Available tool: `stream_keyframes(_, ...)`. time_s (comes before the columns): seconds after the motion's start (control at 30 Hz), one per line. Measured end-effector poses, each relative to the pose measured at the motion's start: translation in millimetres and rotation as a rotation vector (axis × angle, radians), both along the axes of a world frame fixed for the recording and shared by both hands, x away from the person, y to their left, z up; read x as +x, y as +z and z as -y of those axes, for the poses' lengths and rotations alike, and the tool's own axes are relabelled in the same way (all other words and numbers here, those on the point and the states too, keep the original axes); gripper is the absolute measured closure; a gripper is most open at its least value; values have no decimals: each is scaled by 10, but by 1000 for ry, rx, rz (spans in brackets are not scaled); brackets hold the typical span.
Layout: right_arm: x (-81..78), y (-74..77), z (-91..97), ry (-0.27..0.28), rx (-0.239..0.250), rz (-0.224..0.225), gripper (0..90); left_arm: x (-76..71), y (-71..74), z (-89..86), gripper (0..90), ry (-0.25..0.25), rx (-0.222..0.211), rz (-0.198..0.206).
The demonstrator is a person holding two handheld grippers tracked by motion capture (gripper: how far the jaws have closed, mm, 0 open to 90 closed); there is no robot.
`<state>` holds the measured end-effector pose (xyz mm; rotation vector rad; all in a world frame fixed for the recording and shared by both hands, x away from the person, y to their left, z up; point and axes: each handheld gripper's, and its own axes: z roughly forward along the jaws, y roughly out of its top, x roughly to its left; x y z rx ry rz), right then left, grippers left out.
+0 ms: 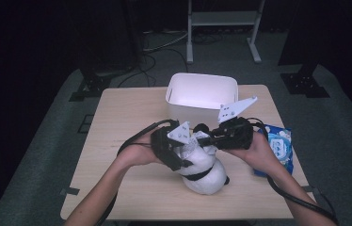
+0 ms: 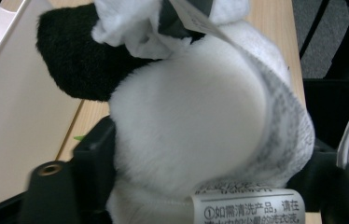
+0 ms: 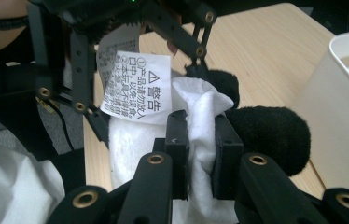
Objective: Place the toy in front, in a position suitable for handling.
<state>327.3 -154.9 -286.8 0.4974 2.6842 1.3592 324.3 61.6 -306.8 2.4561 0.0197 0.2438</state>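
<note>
The right gripper (image 3: 199,154) has its jaws clamped on a white cloth (image 3: 200,116). The plush panda (image 2: 191,126) bulges between the left gripper's (image 2: 205,186) parted jaws. Pulling harder could tear the cloth free or tip the panda off the worktop (image 1: 117,122).

A pale wooden table (image 1: 117,117) stands on grey carpet (image 1: 47,141) in a dark room, a white metal frame (image 1: 223,19) behind.

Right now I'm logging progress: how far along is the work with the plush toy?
Midway. The plush panda stands on the table. The right gripper pinches its white cloth; the left gripper straddles its body. The white bin behind looks empty, so nothing is stowed yet.
</note>
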Motion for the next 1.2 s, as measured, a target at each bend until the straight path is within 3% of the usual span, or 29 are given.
stream_keyframes(0.2,-53,-50,109,-16,-19,0,794,5,-55,2,103,9,-79,-33)
stream_keyframes(0.4,-81,-104,215,-20,-6,-15,795,20,-87,-91,88,12,-158,-61)
stream_keyframes(0.73,-100,-130,377,-47,-11,-28,795,75,-127,-294,82,66,-177,-55)
stream_keyframes(0.83,-101,-126,395,-52,-17,-30,795,97,-174,-278,83,70,-207,-76)
stream_keyframes(1.0,-91,-51,423,-67,-26,-23,793,83,-185,-239,138,52,-225,-65)
stream_keyframes(1.2,-66,38,328,-44,-37,-13,793,35,-153,-187,140,40,-212,-43)
